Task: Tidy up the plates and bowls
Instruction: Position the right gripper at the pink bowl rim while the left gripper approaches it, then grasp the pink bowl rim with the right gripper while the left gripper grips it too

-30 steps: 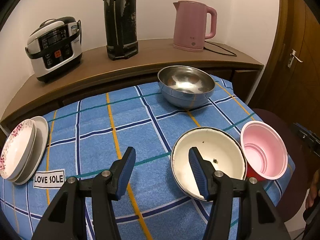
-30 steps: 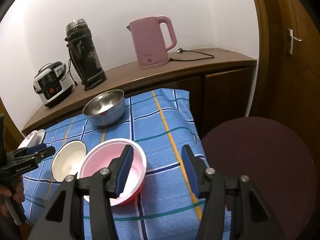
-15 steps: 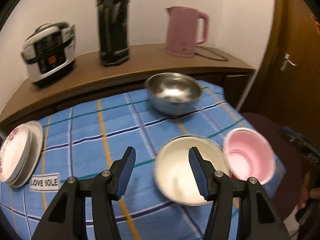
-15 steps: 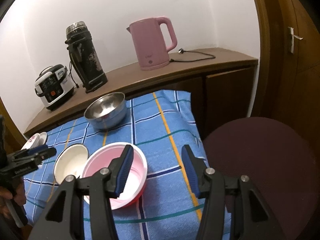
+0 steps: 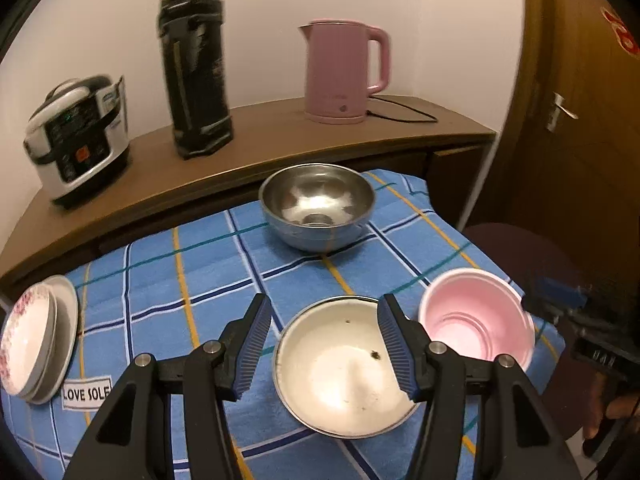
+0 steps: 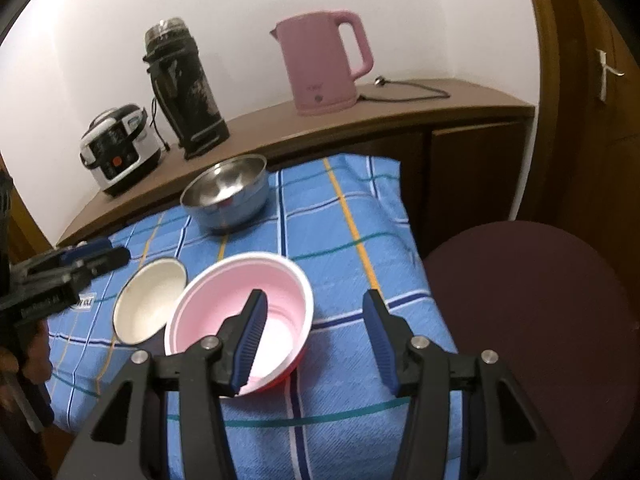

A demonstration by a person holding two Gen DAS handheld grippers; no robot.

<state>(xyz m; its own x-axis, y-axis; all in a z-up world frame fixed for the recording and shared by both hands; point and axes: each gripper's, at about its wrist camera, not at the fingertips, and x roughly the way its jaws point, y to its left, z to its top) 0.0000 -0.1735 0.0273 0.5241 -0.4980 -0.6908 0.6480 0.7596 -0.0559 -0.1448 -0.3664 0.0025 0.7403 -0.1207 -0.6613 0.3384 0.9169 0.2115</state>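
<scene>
- The left gripper (image 5: 320,344) has its jaws spread and holds nothing; it hovers above the worktop (image 5: 152,280), which carries a blue checked cloth.
- Under and between its fingers lies the white enamel bowl (image 5: 340,368), shallow, with a thin metal rim and a few dark specks inside.
- Just right of it stands the pink plastic bowl (image 5: 476,316), deeper, with a red outside; their rims almost touch.
- Ahead of this gripper sits the steel bowl (image 5: 318,210), shiny and empty.
- Far to its left, at the worktop's edge, is a stack of plates (image 5: 36,336) with a pink flower pattern.
- The right gripper (image 6: 314,340) is also spread and empty; its left finger is over the pink plastic bowl.
</scene>
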